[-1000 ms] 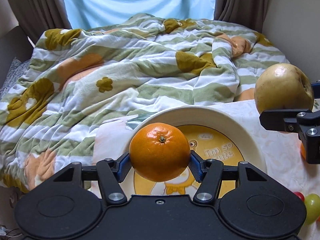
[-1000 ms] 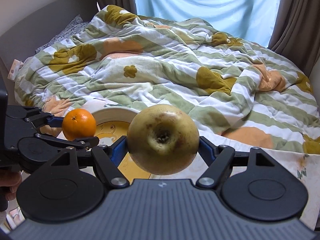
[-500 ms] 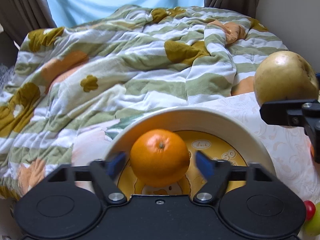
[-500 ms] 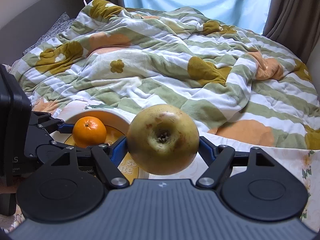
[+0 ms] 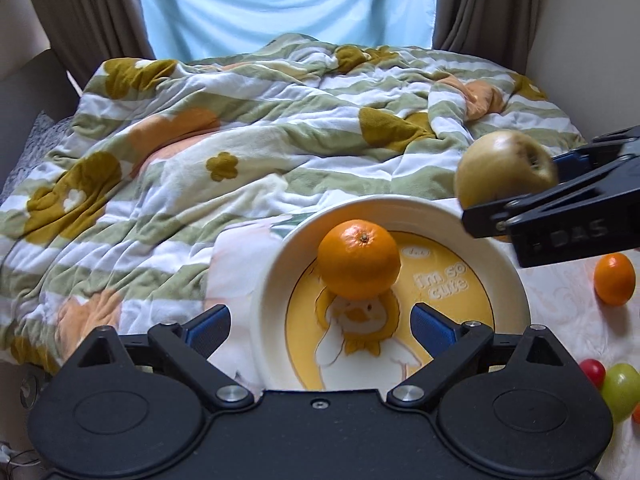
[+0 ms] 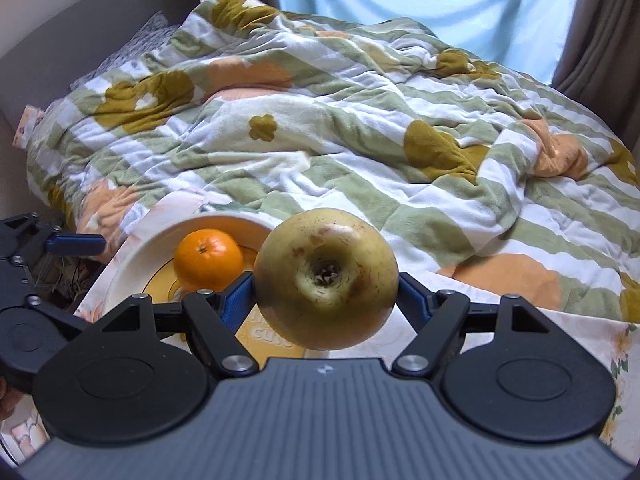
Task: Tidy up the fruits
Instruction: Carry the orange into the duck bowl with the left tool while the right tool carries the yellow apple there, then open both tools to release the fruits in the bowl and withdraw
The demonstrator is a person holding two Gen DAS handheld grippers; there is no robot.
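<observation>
the left gripper (image 5: 320, 330) has its jaws spread wide and holds nothing. just beyond it the orange (image 5: 359, 259) sits in the plate (image 5: 272, 280), toward its 12 o'clock side. the right gripper (image 6: 326, 304) is clamped on the yellow apple (image 6: 326, 278), hanging over the plate's 2 o'clock rim (bedspread beyond). best to lower the apple into bare plate at 4 o'clock, clear of the orange, releasing only once it rests.

An orange (image 5: 359, 259) sits in a duck-print plate (image 5: 272, 280) beyond the open left tool (image 5: 320, 326), bed quilt (image 5: 200, 152) behind.
</observation>
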